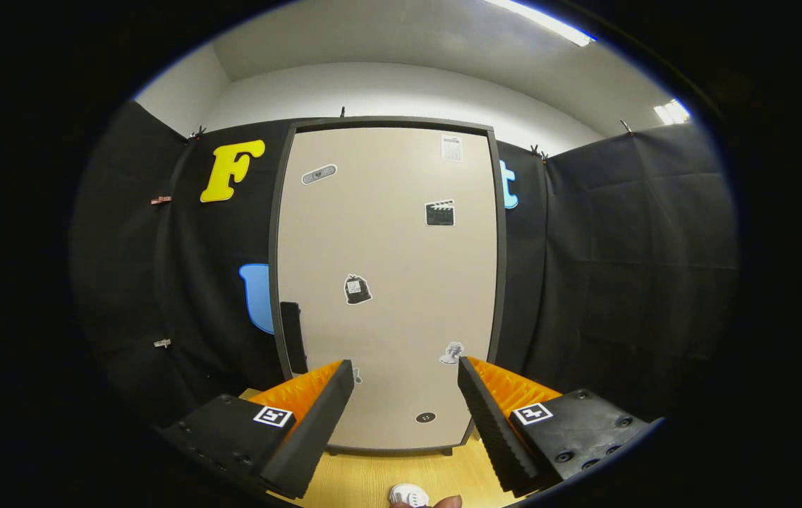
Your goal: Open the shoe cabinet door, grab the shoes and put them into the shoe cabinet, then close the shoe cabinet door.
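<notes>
A tall beige shoe cabinet door in a dark frame stands shut straight ahead of me, with several small stickers on it. A dark vertical handle sits at its left edge, just above my left finger. My gripper is open, its two fingers spread apart in front of the lower part of the door, nothing between them. A small white shoe lies on the wooden floor below and between the fingers, mostly cut off, with a fingertip of a person's hand beside it.
Black cloth walls close in the booth on both sides of the cabinet. The cabinet stands on the light wooden floor. White wall and ceiling lights show above.
</notes>
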Demonstrator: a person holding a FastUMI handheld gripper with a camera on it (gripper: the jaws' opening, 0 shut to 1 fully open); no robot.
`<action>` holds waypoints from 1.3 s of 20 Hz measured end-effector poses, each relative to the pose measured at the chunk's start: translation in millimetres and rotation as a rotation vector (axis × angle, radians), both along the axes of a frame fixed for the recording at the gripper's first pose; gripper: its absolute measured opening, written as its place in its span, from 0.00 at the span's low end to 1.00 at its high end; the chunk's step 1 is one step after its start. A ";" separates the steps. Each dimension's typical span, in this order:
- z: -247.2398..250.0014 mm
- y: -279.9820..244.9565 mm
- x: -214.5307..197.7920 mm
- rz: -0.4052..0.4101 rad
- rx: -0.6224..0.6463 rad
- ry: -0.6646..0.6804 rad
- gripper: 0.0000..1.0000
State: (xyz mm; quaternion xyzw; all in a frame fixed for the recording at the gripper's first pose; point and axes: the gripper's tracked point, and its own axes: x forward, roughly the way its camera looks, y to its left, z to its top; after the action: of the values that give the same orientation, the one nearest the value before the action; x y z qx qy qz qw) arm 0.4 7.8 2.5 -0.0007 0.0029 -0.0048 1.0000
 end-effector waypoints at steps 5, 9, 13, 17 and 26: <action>7.2 28.2 10.0 0.039 0.032 -0.011 0.97; 10.1 62.9 32.1 0.061 0.063 -0.021 0.97; -2.6 93.4 63.7 0.074 0.065 0.005 0.97; -19.6 127.2 95.1 0.105 0.058 0.032 0.97; -63.6 167.4 160.7 0.116 0.093 0.085 0.96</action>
State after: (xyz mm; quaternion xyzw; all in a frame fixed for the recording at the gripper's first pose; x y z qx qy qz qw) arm 161.1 175.2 -61.1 0.0452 0.0456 0.0535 0.9965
